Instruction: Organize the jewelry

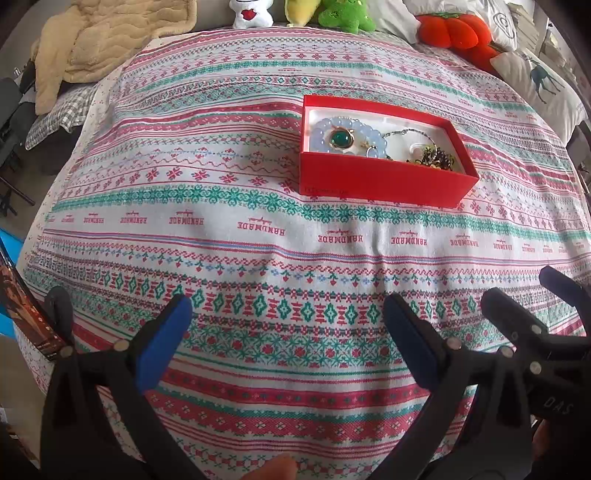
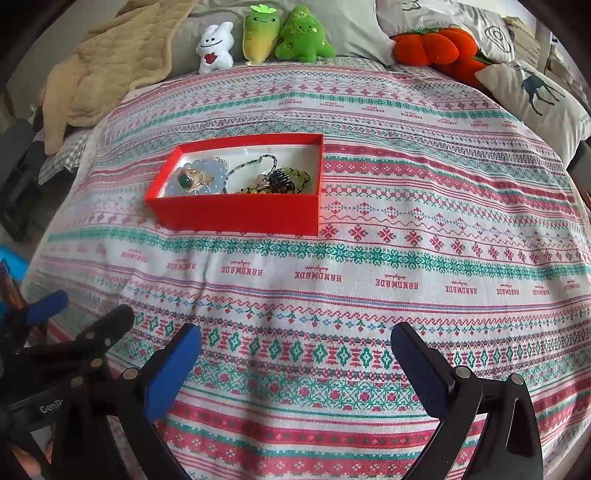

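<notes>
Cloth (image 2: 369,258) printed "HANDMADE", red box (image 2: 236,218) of jewelry (image 2: 273,177), both tools spread

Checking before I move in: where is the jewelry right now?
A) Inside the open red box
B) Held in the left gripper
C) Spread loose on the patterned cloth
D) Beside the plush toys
A: the pale blue bead bracelet and the green-stone pendant lie inside the open red box; both grippers are open and hold nothing.

This is a home bedroom. A bed (image 2: 406,229) under a patterned "HANDMADE" cloth carries plush toys (image 2: 303,35), a deer-print pillow (image 2: 535,96) and a rumpled beige blanket (image 2: 114,62) along its far edge.
</notes>
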A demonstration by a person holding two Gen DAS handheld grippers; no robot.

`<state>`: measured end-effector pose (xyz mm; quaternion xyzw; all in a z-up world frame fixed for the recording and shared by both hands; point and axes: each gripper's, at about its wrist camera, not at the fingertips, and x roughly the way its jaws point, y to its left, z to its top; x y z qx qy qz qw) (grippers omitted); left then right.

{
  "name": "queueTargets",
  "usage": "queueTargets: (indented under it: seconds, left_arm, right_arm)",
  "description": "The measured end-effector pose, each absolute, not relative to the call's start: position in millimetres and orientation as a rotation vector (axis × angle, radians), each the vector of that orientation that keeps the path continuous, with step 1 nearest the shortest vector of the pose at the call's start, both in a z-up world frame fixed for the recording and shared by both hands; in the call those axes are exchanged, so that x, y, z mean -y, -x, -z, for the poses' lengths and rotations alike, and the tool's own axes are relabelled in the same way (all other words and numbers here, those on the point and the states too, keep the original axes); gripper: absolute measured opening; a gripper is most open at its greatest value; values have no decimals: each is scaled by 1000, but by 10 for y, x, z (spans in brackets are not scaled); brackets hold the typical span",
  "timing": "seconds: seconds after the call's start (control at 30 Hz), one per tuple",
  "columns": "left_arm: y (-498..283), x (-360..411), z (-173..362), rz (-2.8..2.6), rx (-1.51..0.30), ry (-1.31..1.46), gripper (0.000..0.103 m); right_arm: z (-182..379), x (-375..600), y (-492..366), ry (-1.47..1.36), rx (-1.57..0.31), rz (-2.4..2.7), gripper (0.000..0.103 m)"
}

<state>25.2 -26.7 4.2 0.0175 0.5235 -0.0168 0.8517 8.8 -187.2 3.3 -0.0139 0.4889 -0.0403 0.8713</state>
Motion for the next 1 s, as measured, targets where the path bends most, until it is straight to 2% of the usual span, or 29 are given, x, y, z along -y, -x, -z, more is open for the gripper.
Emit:
queueTargets:
  seconds: [1.0]
  left_arm:
    - [-282, 322, 28, 50, -1077, -53, 102]
  right_arm:
    - [-25, 1930, -115, 31, -1006, 110, 103]
